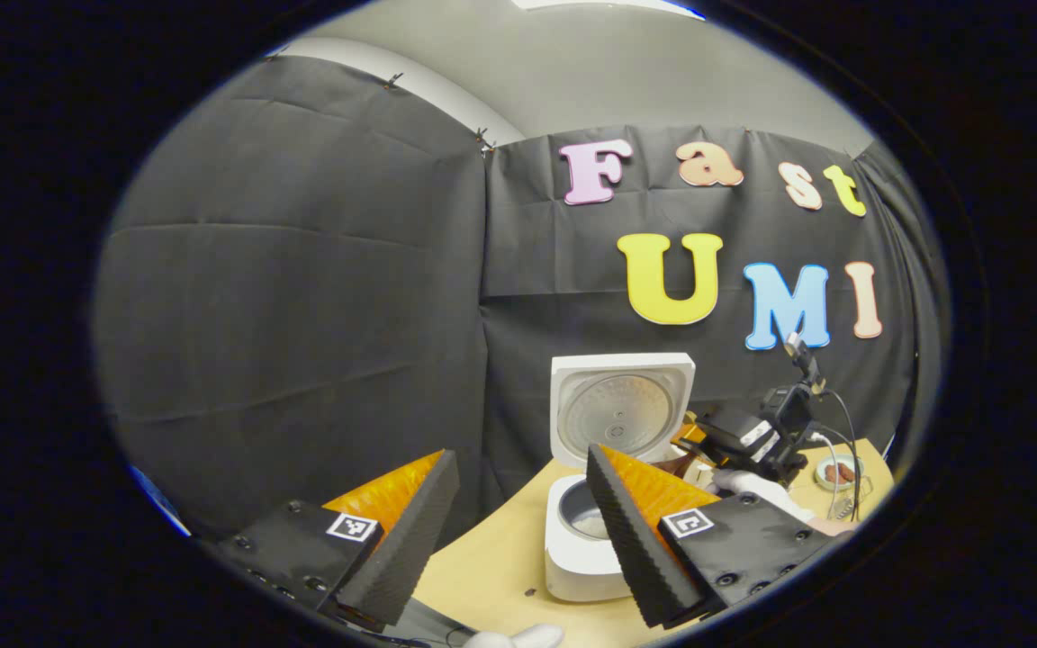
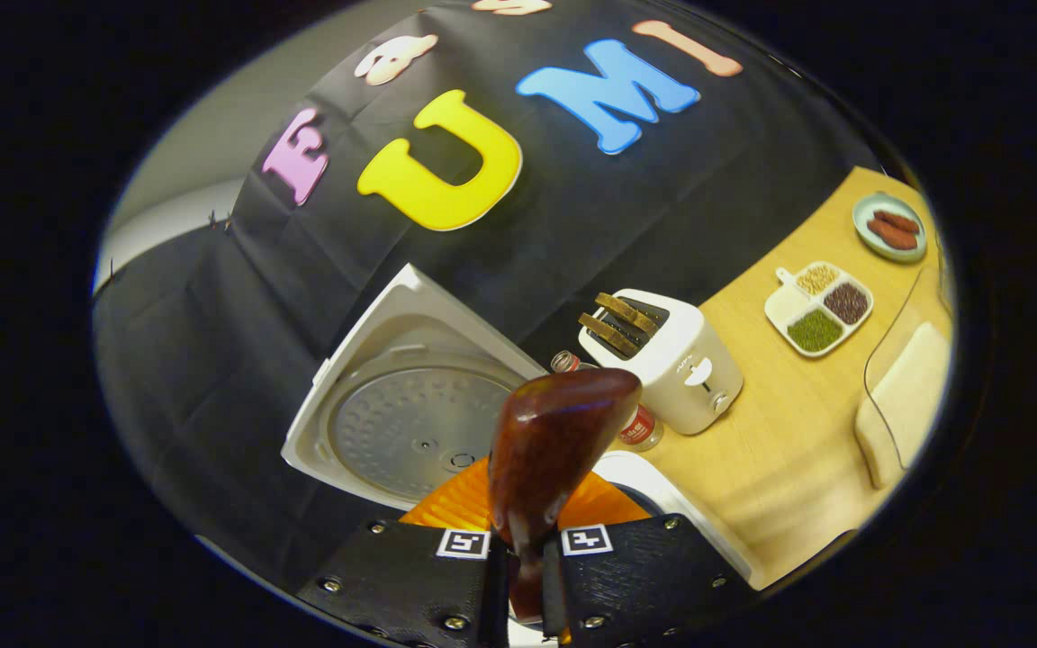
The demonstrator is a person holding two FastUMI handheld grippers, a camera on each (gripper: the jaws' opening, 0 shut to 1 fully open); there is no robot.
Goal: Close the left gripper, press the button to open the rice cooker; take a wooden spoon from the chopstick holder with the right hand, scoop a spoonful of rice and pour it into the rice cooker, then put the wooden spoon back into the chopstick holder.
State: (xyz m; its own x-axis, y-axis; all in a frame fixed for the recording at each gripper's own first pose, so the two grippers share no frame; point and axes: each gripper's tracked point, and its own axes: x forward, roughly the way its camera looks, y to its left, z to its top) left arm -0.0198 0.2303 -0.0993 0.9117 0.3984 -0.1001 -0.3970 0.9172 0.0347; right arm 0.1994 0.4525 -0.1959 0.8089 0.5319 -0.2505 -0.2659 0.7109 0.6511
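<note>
The rice cooker (image 1: 583,540) is seen on the wooden table (image 1: 491,558) with its lid (image 1: 619,409) thrown fully back, so the button press is judged done, and a pale layer that may be rice is glimpsed at the bottom of the inner pot (image 1: 587,515), though the left gripper view is too small there for certainty. The wooden spoon (image 2: 547,450) is clenched by its handle between the closed fingers of the right gripper (image 2: 524,562), its rounded bowl raised in front of the open lid and just above the cooker's white rim; whether grains are carried cannot be told, since the back of the bowl is turned to the camera. The scoop or the pour is therefore judged to be in hand, with the return of the spoon to the chopstick holder not yet done. The left gripper (image 1: 514,522) is held low and back from the cooker, tilted toward it, its jaws spread wide and released on nothing. In the same view the right gripper is seen beyond the cooker, carried by a white-gloved hand (image 1: 757,486). A toaster (image 2: 667,360) with two slices and a divided dish of grains (image 2: 817,308) are set farther along the table.
</note>
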